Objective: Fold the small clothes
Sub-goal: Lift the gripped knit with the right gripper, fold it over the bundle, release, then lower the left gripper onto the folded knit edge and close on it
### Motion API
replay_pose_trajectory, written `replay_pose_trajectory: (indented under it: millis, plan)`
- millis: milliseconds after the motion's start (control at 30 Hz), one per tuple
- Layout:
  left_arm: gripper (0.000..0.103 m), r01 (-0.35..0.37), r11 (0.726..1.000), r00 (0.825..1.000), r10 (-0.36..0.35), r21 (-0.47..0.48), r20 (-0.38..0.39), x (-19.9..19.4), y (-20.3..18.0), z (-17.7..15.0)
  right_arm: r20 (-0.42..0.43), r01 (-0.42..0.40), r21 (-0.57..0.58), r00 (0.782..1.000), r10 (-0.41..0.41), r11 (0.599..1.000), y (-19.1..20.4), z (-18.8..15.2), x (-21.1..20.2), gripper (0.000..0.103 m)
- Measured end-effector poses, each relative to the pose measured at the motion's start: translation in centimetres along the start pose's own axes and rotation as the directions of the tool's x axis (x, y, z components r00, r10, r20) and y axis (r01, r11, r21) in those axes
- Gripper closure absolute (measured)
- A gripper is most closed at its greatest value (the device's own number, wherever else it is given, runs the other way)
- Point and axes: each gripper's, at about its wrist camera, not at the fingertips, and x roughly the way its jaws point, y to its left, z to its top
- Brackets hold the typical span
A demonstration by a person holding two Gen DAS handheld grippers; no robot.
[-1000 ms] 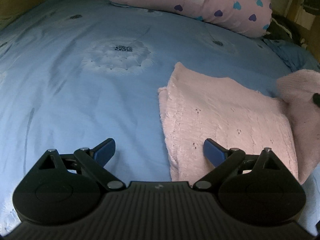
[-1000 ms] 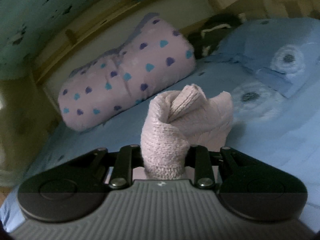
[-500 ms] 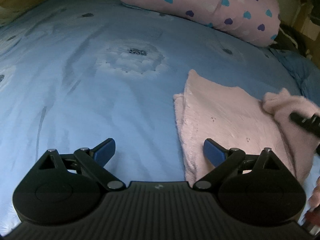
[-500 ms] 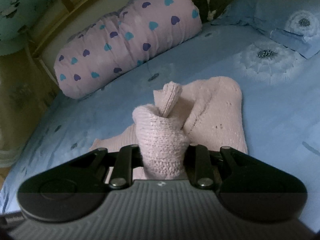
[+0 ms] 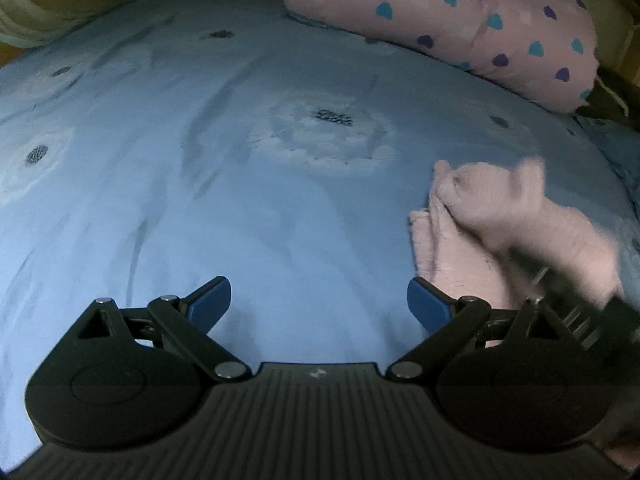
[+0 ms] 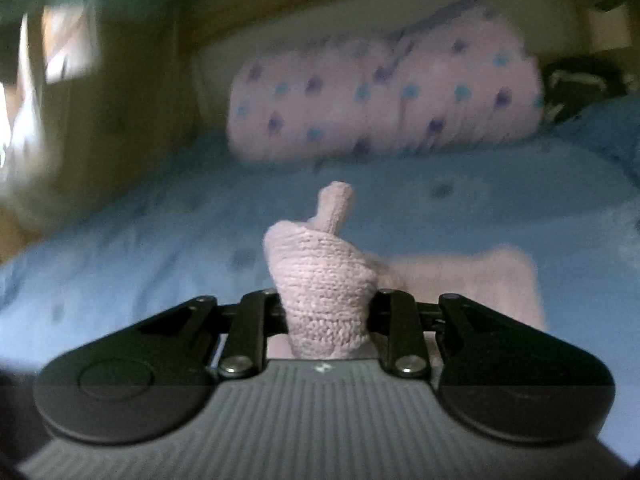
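A wide light-blue bedsheet printed with pale dandelion heads (image 5: 208,184) fills most of both views. At its far edge lies a long pink bolster pillow dotted with purple and teal hearts (image 5: 460,20), blurred in the right wrist view (image 6: 384,100). The small pink knitted garment (image 5: 472,256) rests on the sheet at the right of the left wrist view, its lower layers lying flat while an upper part is bunched and drawn up above them, smeared by motion. The left gripper (image 5: 319,306) hangs just above the bare sheet beside the garment's left edge, its blue-tipped fingers (image 5: 210,304) spread wide with nothing between them. The right gripper (image 6: 326,308) has its jaws pressed in on a gathered fold of the garment (image 6: 320,280), which sticks up between them in a narrow peak.
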Motion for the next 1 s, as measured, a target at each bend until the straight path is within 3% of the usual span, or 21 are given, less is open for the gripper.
replay_pose_trajectory:
  millis: [67, 200, 333, 433, 500, 533, 800, 1000]
  plan:
    - [0.006, 0.005, 1.0, 1.0, -0.005, -0.023, -0.005, 0.0, 0.7, 0.1, -0.069, 0.001, -0.014, 0.998, -0.002, 1.0, 0.4, -1.9, 1.1, 0.076]
    - [0.006, 0.012, 0.998, 1.0, -0.012, -0.054, 0.0, 0.0, 1.5, 0.5, -0.035, 0.011, -0.094, 0.999, -0.014, 0.996, 1.4, -3.2, 0.6, 0.076]
    - [0.006, 0.023, 0.997, 1.0, -0.022, -0.08, 0.015, -0.5, 1.9, 0.7, -0.035, 0.001, -0.074, 0.999, -0.004, 0.997, 1.8, -2.5, 0.0, 0.074]
    - [0.006, 0.027, 0.996, 0.999, -0.025, -0.082, 0.023, -0.7, 2.0, 0.7, -0.043, -0.027, -0.063, 0.999, 0.024, 0.998, 2.0, -2.4, -0.5, 0.06]
    - [0.006, 0.026, 0.996, 0.999, -0.024, -0.08, 0.024, -0.8, 1.9, 0.7, -0.038, -0.088, -0.047, 0.996, 0.086, 0.995, 2.3, -2.5, -1.3, 0.044]
    - [0.006, 0.025, 0.997, 0.999, -0.024, -0.079, 0.023, -0.8, 1.9, 0.7, -0.031, -0.116, -0.048, 0.993, 0.115, 0.992, 2.4, -2.7, -1.7, 0.042]
    - [0.006, 0.092, 0.994, 0.995, -0.089, -0.057, 0.04, -1.5, 0.4, 0.4, -0.027, -0.247, -0.067, 0.969, 0.246, 0.967, 2.0, -2.8, -5.4, 0.041]
    - [0.006, 0.153, 0.988, 0.986, -0.151, -0.021, 0.076, -2.6, -2.0, 0.2, -0.007, -0.209, -0.032, 0.978, 0.209, 0.977, -1.2, -2.3, -8.0, 0.041]
